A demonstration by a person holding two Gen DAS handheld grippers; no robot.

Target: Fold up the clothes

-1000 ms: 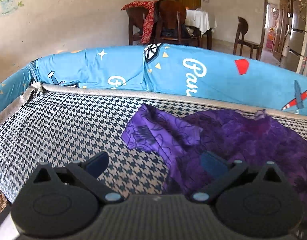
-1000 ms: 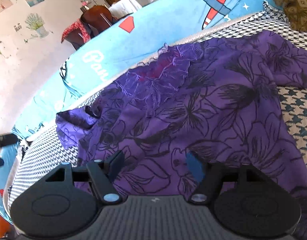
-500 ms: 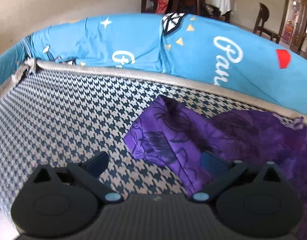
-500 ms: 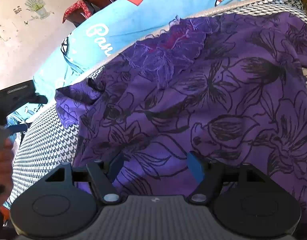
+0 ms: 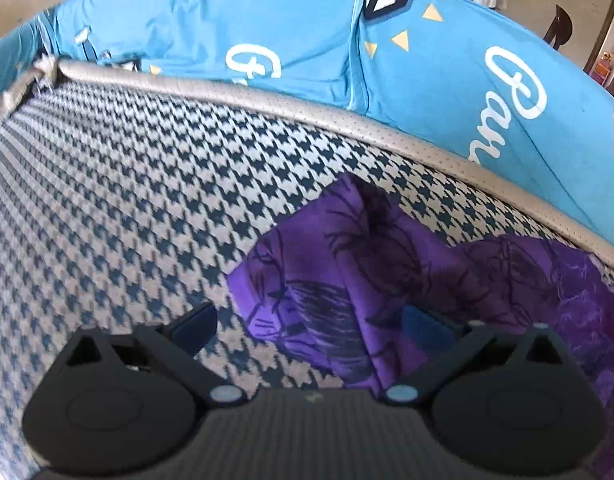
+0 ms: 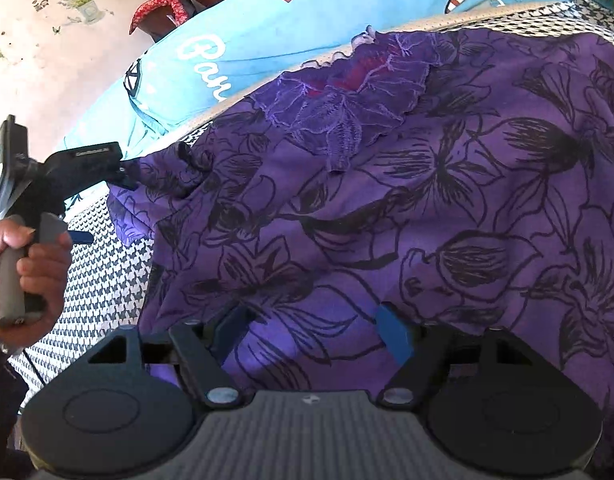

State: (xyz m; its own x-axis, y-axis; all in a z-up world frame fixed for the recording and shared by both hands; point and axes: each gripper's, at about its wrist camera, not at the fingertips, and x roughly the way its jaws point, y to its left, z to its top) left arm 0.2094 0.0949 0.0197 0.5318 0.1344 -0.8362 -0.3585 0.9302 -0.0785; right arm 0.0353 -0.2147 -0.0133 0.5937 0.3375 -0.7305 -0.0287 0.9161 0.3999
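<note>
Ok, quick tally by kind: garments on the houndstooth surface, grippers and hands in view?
Purple floral garment: 1
Grippers: 2, left gripper and right gripper, both open
Hand: 1, holding the left gripper's handle
Total: 4

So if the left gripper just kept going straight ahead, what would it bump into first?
Most likely the purple sleeve of the blouse: it lies right between the left gripper's open fingers. Beyond it is checked cover, then the blue cushion. Depth is hard to judge.
</note>
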